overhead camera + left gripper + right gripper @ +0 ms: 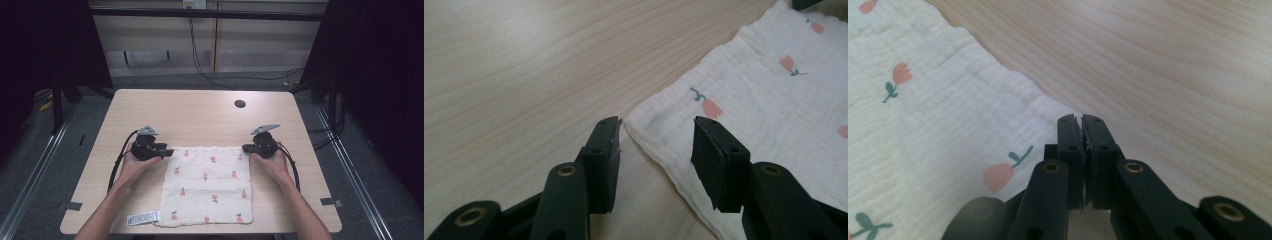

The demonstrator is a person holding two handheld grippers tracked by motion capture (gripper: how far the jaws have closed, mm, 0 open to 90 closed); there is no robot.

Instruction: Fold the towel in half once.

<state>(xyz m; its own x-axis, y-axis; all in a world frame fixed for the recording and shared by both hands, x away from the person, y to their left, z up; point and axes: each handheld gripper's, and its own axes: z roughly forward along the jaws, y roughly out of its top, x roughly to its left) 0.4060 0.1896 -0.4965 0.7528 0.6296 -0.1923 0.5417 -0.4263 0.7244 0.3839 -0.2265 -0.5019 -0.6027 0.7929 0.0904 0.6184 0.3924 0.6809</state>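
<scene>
A white cloth (207,185) printed with small pink flowers lies flat on the near half of the wooden table (200,110). My left gripper (168,151) is at its far left corner. In the left gripper view the left gripper (656,122) stands open, with the corner of the cloth (764,100) between its jaws and the pads off it. My right gripper (246,148) is at the far right corner. In the right gripper view the right gripper (1079,120) has its jaws pressed together on the edge of the cloth (938,125).
A white label (142,218) sticks out at the cloth's near left corner. A dark round hole (240,104) is in the tabletop at the far right. Black cables trail from both grippers toward the person. Dark curtains flank the table.
</scene>
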